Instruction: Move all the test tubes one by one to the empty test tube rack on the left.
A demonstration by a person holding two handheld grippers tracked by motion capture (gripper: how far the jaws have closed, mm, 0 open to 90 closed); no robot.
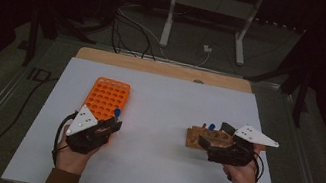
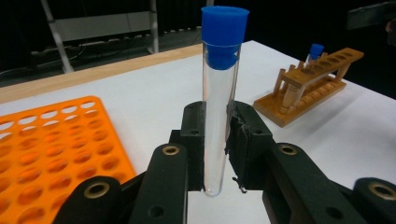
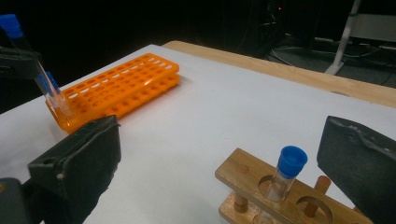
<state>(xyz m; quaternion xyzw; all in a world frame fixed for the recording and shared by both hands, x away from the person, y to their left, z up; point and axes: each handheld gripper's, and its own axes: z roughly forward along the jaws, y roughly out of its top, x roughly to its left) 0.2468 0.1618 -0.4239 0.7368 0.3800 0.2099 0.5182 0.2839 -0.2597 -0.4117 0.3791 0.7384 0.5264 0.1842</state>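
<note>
A capped tube point(image 2: 219, 98) is being gripped between the jaws of the left tool point(image 2: 217, 154), which are closed on its lower glass. The tube's long axis is being held upright, with the blue cap point(image 2: 225, 35) pointing up and the rounded bottom pointing down, just below the jaws.

In the high view, the left tool point(image 1: 111, 125) is seen at the near right corner of the orange rack point(image 1: 106, 99), so the rack's holes are lying just to the left of and beyond the held tube. The rack's long axis is running away from the tool, toward the far edge of the bench point(image 1: 147, 170). In my judgement, the coming move is turning on this: the tube's bottom is being kept clear of the rack, and a hole to the left must be lined up under it.

The right tool point(image 3: 224, 158) is being held open, its 2 jaws standing wide apart on either side of the wooden rack point(image 3: 261, 186). A 2nd capped tube point(image 3: 285, 175) is standing upright in that rack, between the open jaws but untouched by them. The left tool is the nearer one to the orange rack; the right tool point(image 1: 223, 142) is well apart from it.
</note>
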